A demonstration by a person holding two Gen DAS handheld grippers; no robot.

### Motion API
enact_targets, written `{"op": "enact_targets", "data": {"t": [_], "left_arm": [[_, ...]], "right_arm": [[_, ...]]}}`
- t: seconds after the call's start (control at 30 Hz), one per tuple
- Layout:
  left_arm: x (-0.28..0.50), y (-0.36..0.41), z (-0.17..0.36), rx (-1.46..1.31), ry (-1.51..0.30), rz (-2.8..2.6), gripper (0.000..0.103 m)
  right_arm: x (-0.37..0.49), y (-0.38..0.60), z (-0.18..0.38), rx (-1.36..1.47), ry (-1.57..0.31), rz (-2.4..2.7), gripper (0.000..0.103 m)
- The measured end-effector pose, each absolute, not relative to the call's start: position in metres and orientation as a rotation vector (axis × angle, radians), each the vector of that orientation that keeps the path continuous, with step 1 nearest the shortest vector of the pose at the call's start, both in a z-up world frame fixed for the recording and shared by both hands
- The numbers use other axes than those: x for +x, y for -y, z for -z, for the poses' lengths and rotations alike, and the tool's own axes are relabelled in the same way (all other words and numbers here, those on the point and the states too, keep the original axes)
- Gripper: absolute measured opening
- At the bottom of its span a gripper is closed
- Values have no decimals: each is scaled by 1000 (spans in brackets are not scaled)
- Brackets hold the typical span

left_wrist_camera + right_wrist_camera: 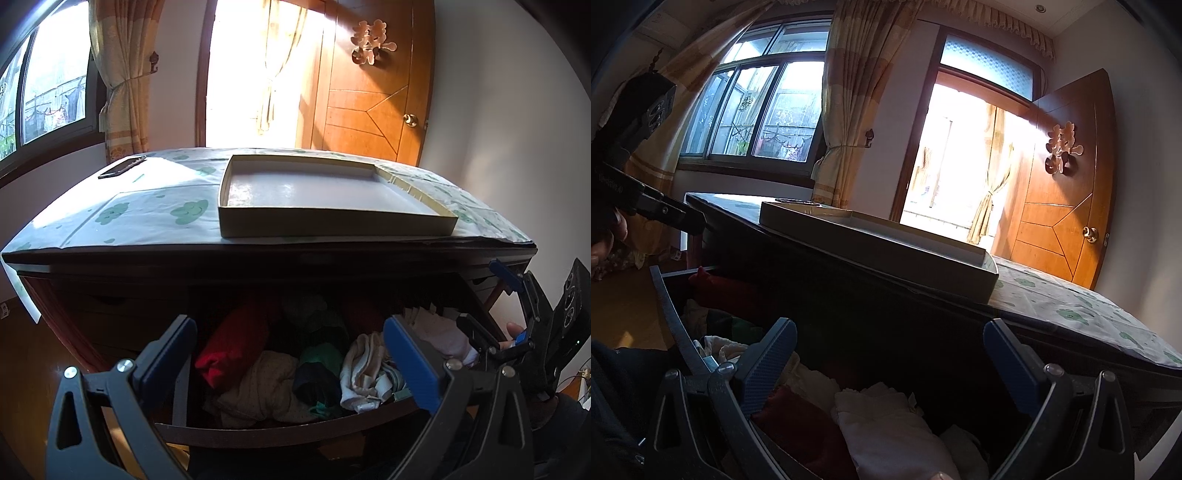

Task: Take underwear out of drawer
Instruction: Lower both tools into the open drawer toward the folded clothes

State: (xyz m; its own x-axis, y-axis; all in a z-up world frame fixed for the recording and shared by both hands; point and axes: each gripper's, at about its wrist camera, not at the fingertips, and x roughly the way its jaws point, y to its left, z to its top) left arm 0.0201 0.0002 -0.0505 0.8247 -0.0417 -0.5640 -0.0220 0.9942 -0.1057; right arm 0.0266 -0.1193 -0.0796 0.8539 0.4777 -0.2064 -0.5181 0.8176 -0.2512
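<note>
— Both sets of fingers?

— Left gripper (290, 360) spread wide and gripping nothing, hanging over the open drawer (288, 430). Right gripper (890, 363) just as wide, also bare, over the drawer's right end.

— And the underwear?

— Underwear (364, 371) lies bundled inside the drawer, rolls running front to back. I can't tell garments apart; the back is in deep shadow beneath the dresser top (147, 206).

red garment (231, 343) | white cloth (147, 206) (green cloud print) | blue claw pads (410, 365)
</note>
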Motion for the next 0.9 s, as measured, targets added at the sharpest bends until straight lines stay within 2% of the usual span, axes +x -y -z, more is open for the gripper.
{"op": "enact_targets", "data": {"t": [0.9], "left_arm": [[21, 0, 49, -81, -619, 15, 103]], "right_arm": [[31, 127, 75, -233, -392, -535, 102]]}}
